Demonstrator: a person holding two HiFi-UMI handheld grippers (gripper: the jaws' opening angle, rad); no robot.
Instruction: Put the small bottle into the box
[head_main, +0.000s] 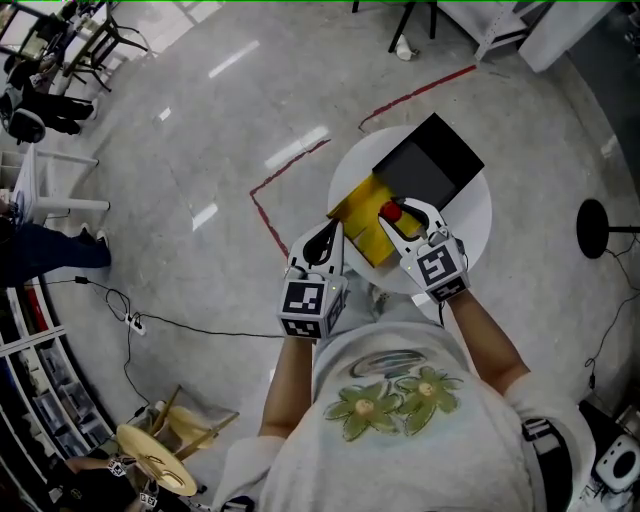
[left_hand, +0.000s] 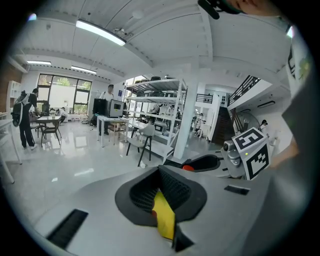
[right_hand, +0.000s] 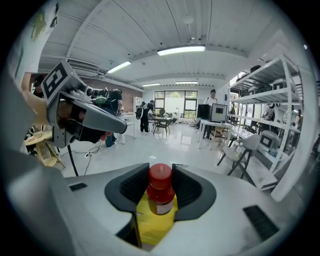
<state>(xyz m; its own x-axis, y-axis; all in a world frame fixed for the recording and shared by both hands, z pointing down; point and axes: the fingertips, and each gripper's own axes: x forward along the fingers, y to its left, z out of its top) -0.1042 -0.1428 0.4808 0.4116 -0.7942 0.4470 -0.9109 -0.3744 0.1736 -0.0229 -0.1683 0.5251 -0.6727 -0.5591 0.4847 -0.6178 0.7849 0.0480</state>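
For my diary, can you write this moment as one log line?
right tool: shut on small bottle, above box | left tool: shut on box

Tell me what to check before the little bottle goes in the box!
1. Bottle held: the right gripper has its pads on the small bottle. Ok.
2. Box open: the black lid is flipped back and the yellow box shows its inside. Ok.
3. Box steadied: the left gripper is shut on the yellow flap. Ok.
4. Bottle over the box: yellow shows right below it. Ok.
5. Box on the round table. Ok.
6. Room inside the box: cannot tell.
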